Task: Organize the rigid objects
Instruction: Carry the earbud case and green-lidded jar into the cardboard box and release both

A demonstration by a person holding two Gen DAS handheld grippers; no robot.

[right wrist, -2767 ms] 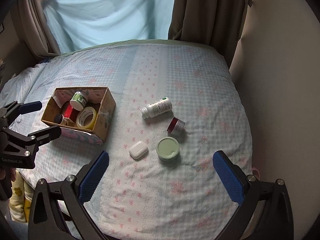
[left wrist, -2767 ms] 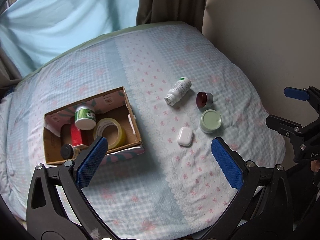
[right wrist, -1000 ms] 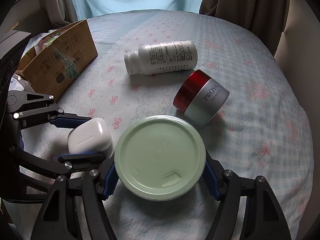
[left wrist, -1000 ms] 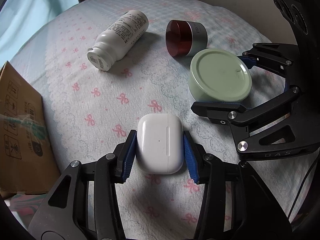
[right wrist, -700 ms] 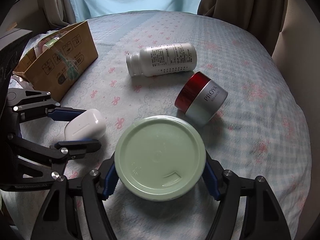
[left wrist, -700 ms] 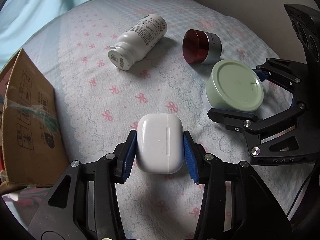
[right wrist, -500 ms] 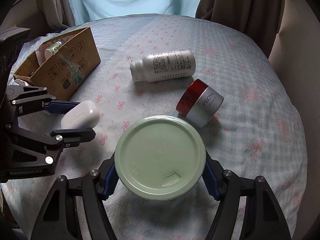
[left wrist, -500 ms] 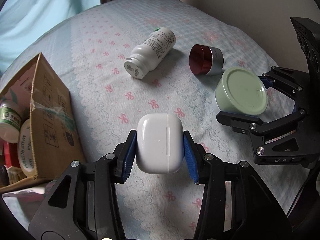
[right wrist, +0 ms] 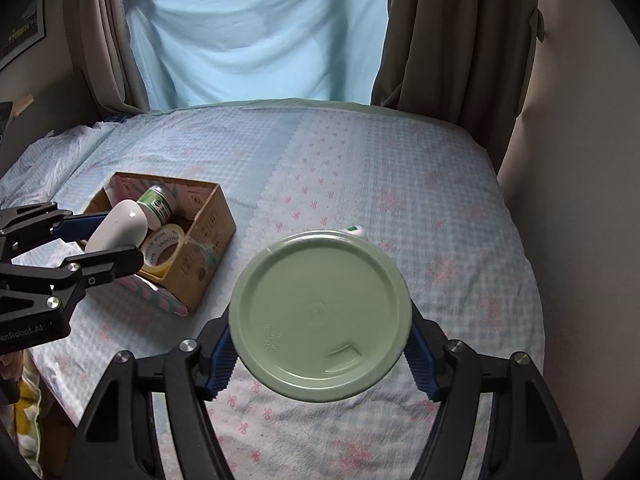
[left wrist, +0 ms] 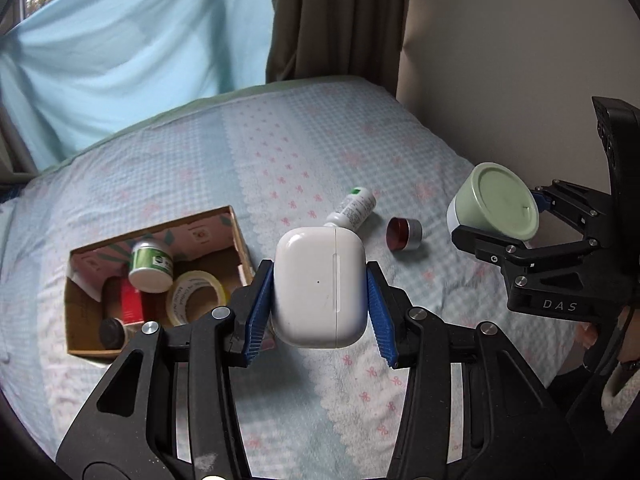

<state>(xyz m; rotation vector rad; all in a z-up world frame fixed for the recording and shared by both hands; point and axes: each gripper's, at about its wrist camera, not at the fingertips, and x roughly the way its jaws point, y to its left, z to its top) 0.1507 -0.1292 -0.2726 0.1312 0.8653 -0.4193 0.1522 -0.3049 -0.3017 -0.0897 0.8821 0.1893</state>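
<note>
left gripper (left wrist: pixel 319 307) pinching a white rounded plastic earbud case (left wrist: pixel 320 287) between its blue ribbed fingers (left wrist: pixel 259 307), holding it lifted clear of the bed (left wrist: pixel 304 152), just right of the open brown cardboard box (left wrist: pixel 240 240) in the left wrist view. appearing in the right wrist view directly in front of the same box, over its near left part, with the case (right wrist: pixel 118 229) gripped on both flat sides.

right gripper (right wrist: pixel 320 347) clamping a pale green round lidded plastic tub (right wrist: pixel 320 322) by its sides, fingers (right wrist: pixel 219 354) pressing against the rim, tub raised off the bed and well to the right of the box. showing in the left wrist view as the tub (left wrist: pixel 496 207) tilted, lid facing the camera, far right of the box.

lying on the bed's pale blue checked cover with pink bows, right of the box: a white plastic bottle with a green-marked label (left wrist: pixel 354 209) on its side, partly hidden behind the earbud case, and just beyond it a small silver jar with a red base (left wrist: pixel 404 233), also on its side.

sitting inside the box: a green-labelled white-lidded jar (left wrist: pixel 151 266), a roll of clear yellowish tape (left wrist: pixel 196 298) at the right side, a red item (left wrist: pixel 131 305) and a dark-capped small bottle (left wrist: pixel 111 332) toward the near left corner.

hanging behind the bed: a light blue sheet (right wrist: pixel 256 36) over the window, flanked by brown curtains (right wrist: pixel 452 40).
</note>
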